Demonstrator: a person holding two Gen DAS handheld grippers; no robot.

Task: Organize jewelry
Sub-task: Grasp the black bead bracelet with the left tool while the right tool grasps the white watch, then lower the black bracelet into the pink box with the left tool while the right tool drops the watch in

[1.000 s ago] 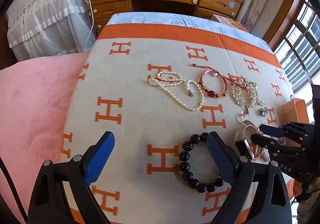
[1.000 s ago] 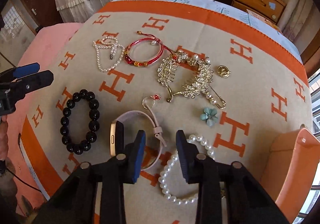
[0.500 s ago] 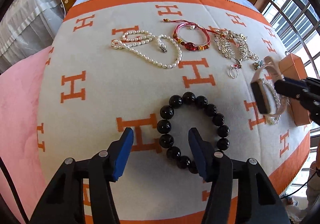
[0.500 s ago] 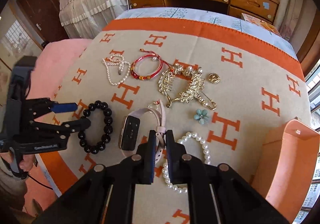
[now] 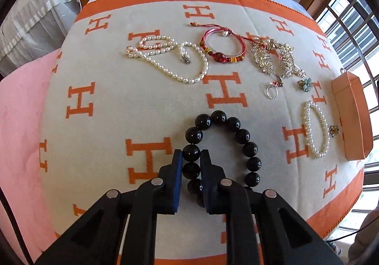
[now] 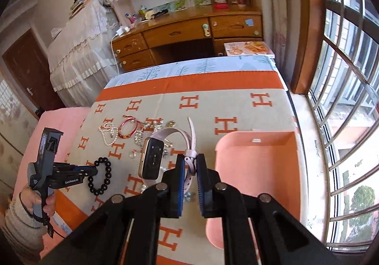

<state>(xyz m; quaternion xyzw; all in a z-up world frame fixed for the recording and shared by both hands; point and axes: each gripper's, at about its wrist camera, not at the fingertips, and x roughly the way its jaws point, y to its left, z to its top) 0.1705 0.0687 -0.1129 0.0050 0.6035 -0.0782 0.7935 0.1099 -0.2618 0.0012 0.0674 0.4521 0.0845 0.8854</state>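
Note:
My left gripper (image 5: 191, 154) is shut on the black bead bracelet (image 5: 239, 132), which lies on the H-pattern blanket (image 5: 99, 137); it also shows in the right wrist view (image 6: 100, 176) with the left gripper (image 6: 93, 171) on it. My right gripper (image 6: 190, 162) is shut on the pink strap of a smartwatch (image 6: 152, 158) and holds it in the air, left of the open orange box (image 6: 258, 179). A pearl necklace (image 5: 165, 61), a red cord bracelet (image 5: 222, 48), a gold hair comb (image 5: 274, 56) and a pearl bracelet (image 5: 316, 128) lie on the blanket.
A small ring (image 5: 272, 93), a blue flower piece (image 5: 306, 83) and a small gold charm (image 5: 334, 130) lie near the orange box (image 5: 353, 118). A pink cushion (image 5: 19, 127) is on the left. A wooden desk (image 6: 184, 37) stands behind, and a barred window (image 6: 343, 99) on the right.
My left gripper closed on the black bead bracelet. My right gripper lifted the smartwatch off the blanket and carried it up toward the orange box.

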